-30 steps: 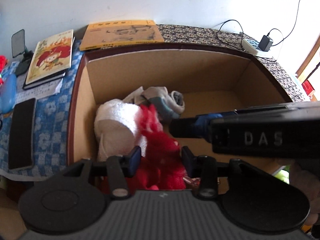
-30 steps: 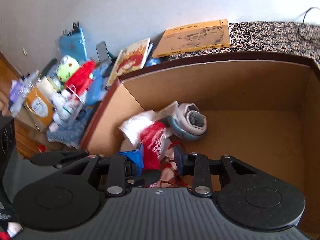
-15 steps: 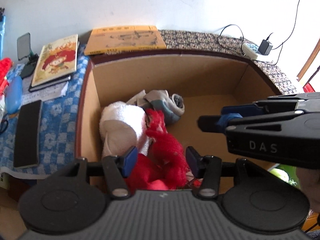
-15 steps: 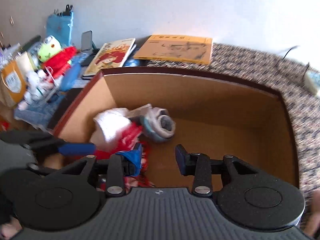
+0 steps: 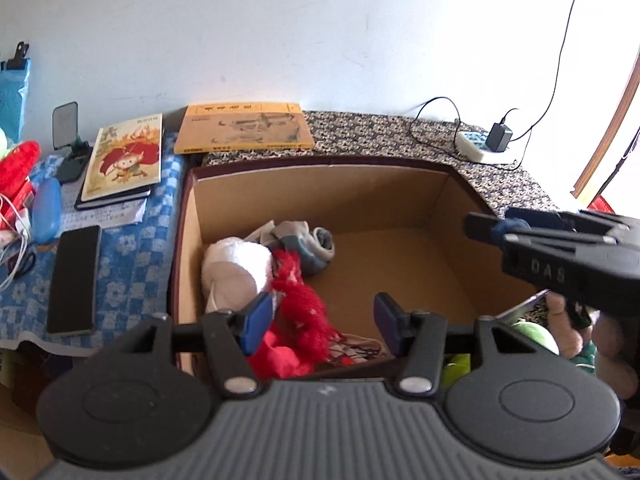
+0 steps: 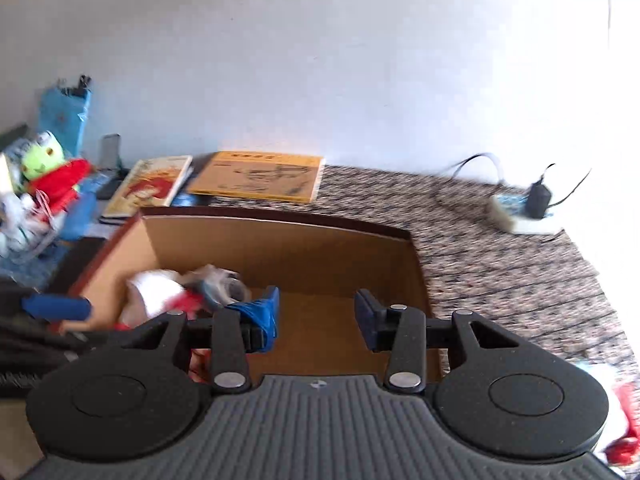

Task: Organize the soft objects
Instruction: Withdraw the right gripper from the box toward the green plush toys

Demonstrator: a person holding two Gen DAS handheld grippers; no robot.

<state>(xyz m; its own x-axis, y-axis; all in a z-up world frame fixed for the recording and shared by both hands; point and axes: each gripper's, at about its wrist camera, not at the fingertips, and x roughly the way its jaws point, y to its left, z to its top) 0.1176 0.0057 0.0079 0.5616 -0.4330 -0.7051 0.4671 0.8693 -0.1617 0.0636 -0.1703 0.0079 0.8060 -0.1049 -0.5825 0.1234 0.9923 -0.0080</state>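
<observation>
Above the open cardboard box (image 5: 320,188), the left gripper (image 5: 320,326) hangs with its jaws opening and nothing clamped between them, the red fluffy cloth (image 5: 300,304) lying loose just below and beyond its blue pads beside a white towel roll (image 5: 234,268) and a grey sock bundle (image 5: 308,242) in the box's left corner. Off to the right, the right gripper (image 6: 316,316) is also opening on empty air, pointed at the bare box floor, and the pile sits left of its jaws, though that view is blurred; the left hand looks the nearer to the cloth, whose long axis seems to run away from the jaws toward the towel
</observation>
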